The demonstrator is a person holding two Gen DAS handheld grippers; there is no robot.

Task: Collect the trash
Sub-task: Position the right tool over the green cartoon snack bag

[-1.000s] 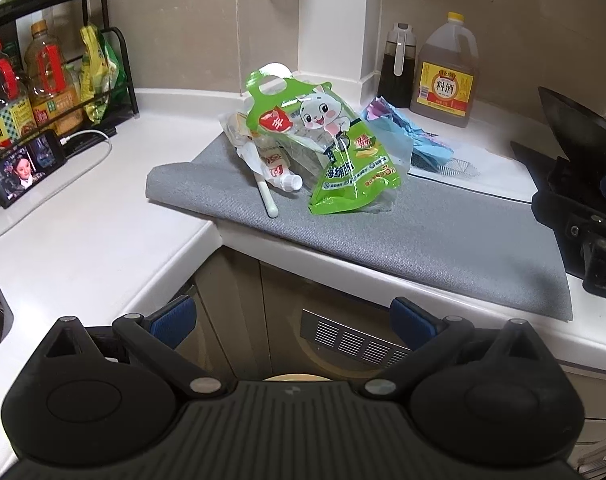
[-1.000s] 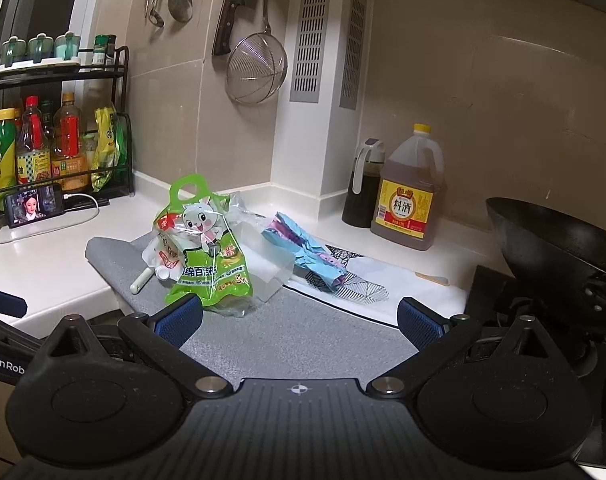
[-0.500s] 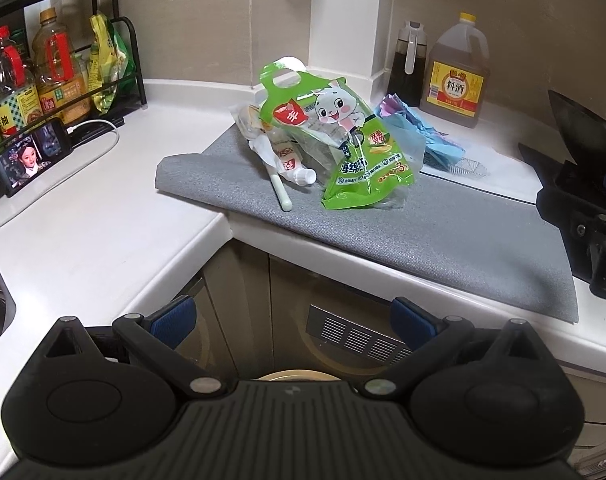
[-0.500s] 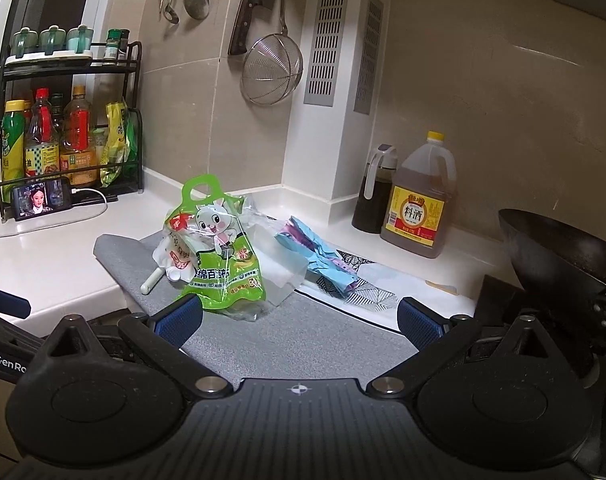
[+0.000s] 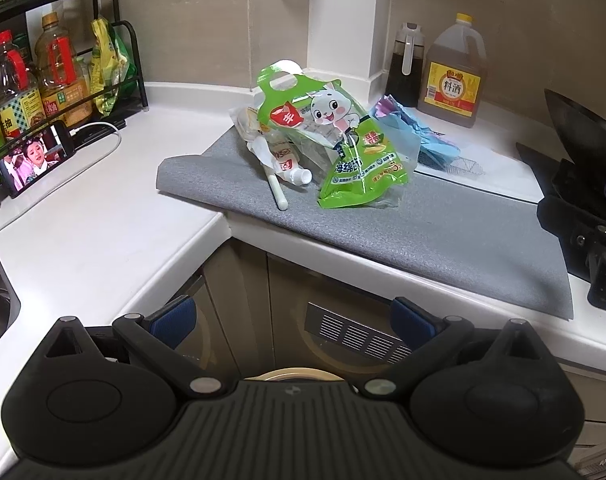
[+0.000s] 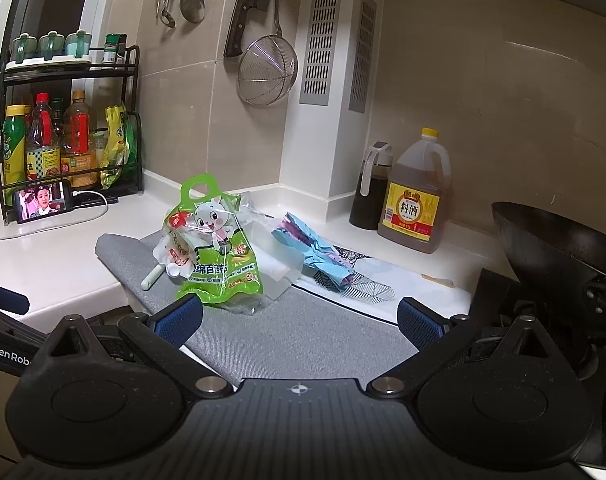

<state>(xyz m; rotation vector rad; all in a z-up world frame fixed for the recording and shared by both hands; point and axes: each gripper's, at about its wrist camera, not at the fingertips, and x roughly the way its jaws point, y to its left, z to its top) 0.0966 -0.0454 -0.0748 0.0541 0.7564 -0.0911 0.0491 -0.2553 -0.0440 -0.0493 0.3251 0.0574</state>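
Both grippers, left gripper (image 5: 291, 318) and right gripper (image 6: 299, 316), hang open and empty; the green sponge bag (image 6: 217, 256) lies ahead on the grey mat (image 5: 443, 236), nearer the right one.

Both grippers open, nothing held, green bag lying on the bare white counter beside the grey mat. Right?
Not quite. Left gripper and right gripper are open and empty, but the green bag lies on the grey mat, as the right wrist view shows.
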